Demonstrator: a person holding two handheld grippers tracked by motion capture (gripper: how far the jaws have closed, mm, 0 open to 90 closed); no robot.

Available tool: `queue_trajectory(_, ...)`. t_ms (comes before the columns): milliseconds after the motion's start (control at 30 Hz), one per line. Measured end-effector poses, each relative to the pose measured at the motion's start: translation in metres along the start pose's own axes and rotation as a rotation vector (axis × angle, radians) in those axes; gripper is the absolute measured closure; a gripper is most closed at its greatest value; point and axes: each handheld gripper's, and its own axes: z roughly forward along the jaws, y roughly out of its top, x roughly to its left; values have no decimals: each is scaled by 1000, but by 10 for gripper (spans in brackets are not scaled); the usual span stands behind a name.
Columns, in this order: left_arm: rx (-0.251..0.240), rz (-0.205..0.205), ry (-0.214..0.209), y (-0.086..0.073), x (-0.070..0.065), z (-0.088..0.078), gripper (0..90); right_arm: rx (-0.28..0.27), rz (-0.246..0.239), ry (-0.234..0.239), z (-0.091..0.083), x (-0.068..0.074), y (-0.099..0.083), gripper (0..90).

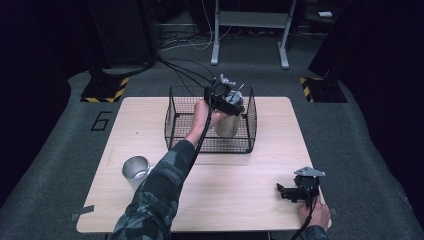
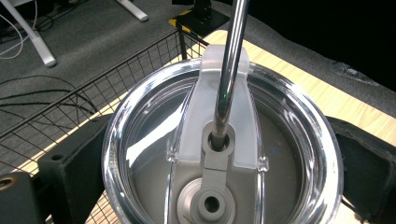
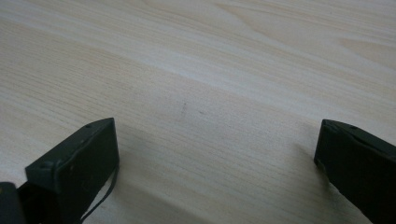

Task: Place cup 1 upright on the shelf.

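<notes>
Near right, right gripper (image 1: 283, 190) rests wide apart on the table (image 1: 240, 180); left gripper (image 1: 225, 100) clamps the tumbler (image 2: 219, 154) (straw upright) over the wire basket (image 1: 175, 125).

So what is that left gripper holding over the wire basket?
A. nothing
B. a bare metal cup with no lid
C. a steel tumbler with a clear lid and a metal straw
C: the left gripper clamps a steel tumbler above the wire basket; its clear lid and metal straw show between the jaws.

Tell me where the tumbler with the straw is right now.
In the high view, the tumbler with the straw hangs in the left gripper over the wire basket, at the table's far middle.
</notes>
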Motion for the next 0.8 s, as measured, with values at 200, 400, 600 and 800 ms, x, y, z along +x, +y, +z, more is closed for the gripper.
queue_trajectory(200,8,-15,1,-3,1,7,43,0,0,0,0,0,0,0)
queue_trajectory(400,13,-42,-7,-6,-1,18,43,0,0,0,0,0,0,0)
queue_trajectory(600,19,-51,-4,-8,-3,25,43,0,0,0,0,0,0,0)
queue_trajectory(800,40,-45,-6,-9,-3,29,43,0,0,0,0,0,0,0)
